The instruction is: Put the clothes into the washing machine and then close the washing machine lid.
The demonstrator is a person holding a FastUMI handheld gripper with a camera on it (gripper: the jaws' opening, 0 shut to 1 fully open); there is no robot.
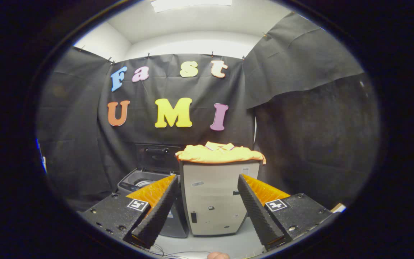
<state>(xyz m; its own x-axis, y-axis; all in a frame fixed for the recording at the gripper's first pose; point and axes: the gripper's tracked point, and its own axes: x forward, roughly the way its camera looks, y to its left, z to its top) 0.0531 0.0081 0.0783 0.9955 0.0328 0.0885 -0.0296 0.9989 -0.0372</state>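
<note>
1. Clothes, a folded orange-yellow garment (220, 153) with a paler collar showing on top, lie draped over the top of a tall pale grey box-shaped cabinet (214, 201) that stands on the light floor (228, 244), well beyond the fingers.
2. Left of that cabinet and touching or just beside it sits a low dark grey top-loading washing machine (146, 181), its dark lid (156, 156) with a handle standing upright against the black cloth wall (77, 144), so the round drum opening shows.
3. From where I stand, the gripper (207, 190) is held level and aimed straight at the cabinet's front, with its two fingers spread wide apart and nothing between them but air; the cabinet's face shows in the gap.
4. Its left finger (158, 208) crosses in front of the washer's right side and hides much of that body.
5. Its right finger (259, 212) covers the cabinet's lower right corner.
6. Small dark marks on the cabinet front are too small to make out.
7. A bit of a person's finger (217, 255) peeks in below the gripper, cut off, beside some thin cables (171, 251) on the floor.
</note>
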